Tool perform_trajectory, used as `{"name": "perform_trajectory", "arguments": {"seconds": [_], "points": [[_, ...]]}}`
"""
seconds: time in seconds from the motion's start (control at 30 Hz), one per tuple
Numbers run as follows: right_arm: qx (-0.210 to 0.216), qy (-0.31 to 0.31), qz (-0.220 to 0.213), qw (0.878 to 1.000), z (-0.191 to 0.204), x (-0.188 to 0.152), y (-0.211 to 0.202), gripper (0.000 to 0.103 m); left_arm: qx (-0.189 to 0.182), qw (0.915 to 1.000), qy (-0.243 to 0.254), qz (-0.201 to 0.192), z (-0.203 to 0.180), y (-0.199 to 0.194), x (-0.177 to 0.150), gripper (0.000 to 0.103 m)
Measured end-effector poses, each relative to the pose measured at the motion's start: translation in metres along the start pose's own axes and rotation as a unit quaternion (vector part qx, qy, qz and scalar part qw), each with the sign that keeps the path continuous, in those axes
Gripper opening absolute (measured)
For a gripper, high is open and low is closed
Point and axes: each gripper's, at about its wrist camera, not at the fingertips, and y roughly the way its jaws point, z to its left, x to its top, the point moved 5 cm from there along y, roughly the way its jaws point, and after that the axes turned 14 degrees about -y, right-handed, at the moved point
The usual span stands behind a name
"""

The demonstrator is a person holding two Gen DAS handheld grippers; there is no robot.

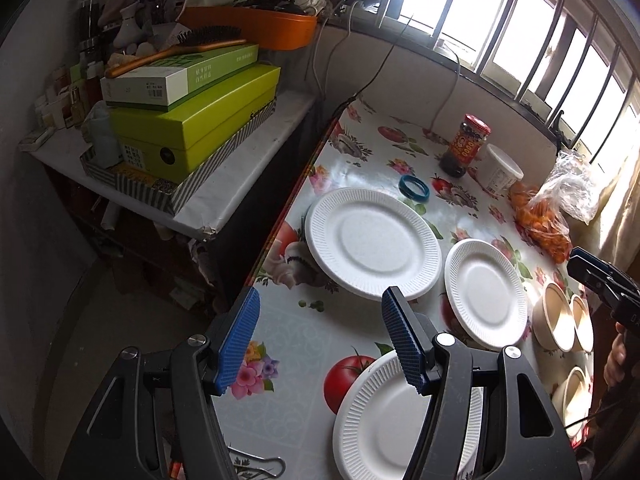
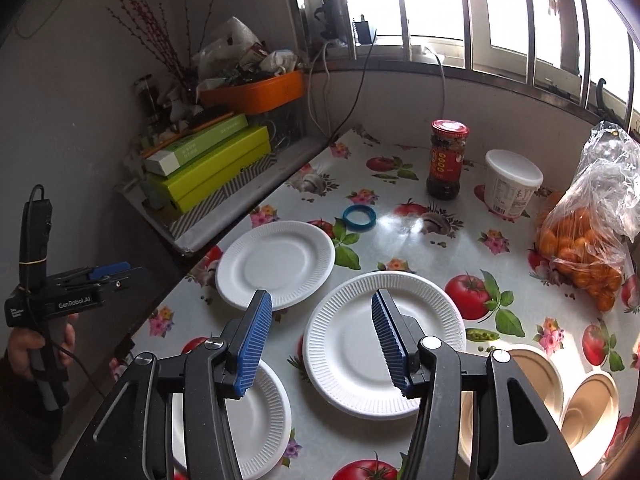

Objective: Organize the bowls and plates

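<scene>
Three white paper plates lie on the flowered tablecloth: a far one [image 1: 372,240] [image 2: 276,266], a middle one [image 1: 486,294] [image 2: 384,344] and a near one [image 1: 400,420] [image 2: 248,420]. Tan paper bowls [image 1: 554,322] [image 2: 532,380] stand side by side at the right edge, with another [image 1: 572,400] nearer. My left gripper [image 1: 320,308] hovers open above the near plate, nothing between its blue pads. My right gripper [image 2: 320,304] hangs over the middle plate, jaws apart and empty. A hand [image 2: 36,352] holds the left gripper at the table's left side.
At the back stand a dark sauce jar [image 2: 446,160], a white tub [image 2: 512,184] and a blue ring [image 2: 359,218]. A bag of oranges [image 2: 580,256] lies at the right. A cluttered side shelf with green boxes [image 1: 192,120] adjoins the table's left edge.
</scene>
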Motion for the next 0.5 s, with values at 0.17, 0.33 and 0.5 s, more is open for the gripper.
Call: {"name": "perform_trajectory", "arguments": {"seconds": [0.17,0.33,0.5], "points": [[0.055,0.016,0.046,0.997,-0.002,0.018,0.043,0.052,-0.001,0.9996,-0.005,0.026,-0.003,0.026,0.011,0.064],[0.065,0.026,0.064,0.995,-0.010,0.035,0.089,0.052,-0.013,0.9986,-0.026,0.044,-0.002,0.053,0.023,0.064],[0.064,0.036,0.099,0.992,-0.020,0.034,0.136,0.045,-0.022,0.9968,-0.038,0.068,0.001,0.080,0.030,0.056]]}}
